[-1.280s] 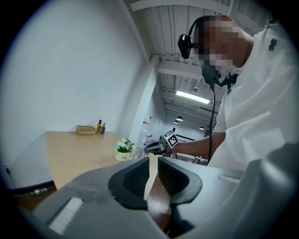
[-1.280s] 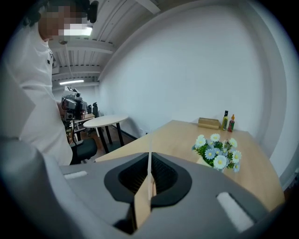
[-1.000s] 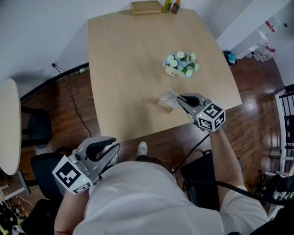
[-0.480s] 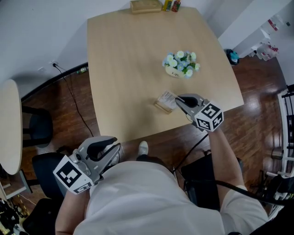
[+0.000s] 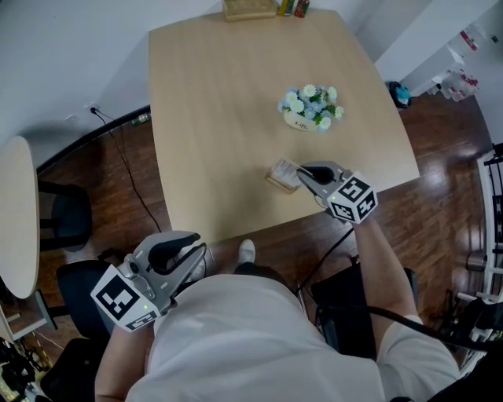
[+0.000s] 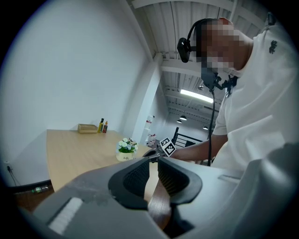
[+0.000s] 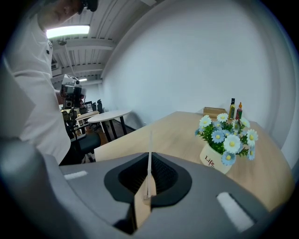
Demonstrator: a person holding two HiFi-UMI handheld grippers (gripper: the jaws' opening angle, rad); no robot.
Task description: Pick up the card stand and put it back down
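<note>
The card stand (image 5: 283, 174), a small wooden base with a white card upright in it, is near the table's (image 5: 212, 118) front edge, just at the tabletop; whether it rests there I cannot tell. My right gripper (image 5: 302, 173) is shut on it from the right. In the right gripper view the thin card (image 7: 149, 154) and its wooden base (image 7: 141, 205) sit pinched between the pads of the right gripper (image 7: 148, 183). My left gripper (image 5: 200, 253) hangs off the table by the person's body. Its jaws stand slightly apart with nothing between them in the left gripper view (image 6: 152, 163).
A white pot of blue and white flowers (image 5: 310, 109) stands behind the card stand, also as the flower pot (image 7: 225, 142). A wooden box (image 5: 250, 9) and two small bottles (image 5: 292, 8) sit at the table's far edge. A round table (image 5: 16, 212) and a chair (image 5: 63, 218) are at left.
My right gripper has sunk a little toward the tabletop with the card stand still in it, drifting slightly left. The left gripper has kept still.
</note>
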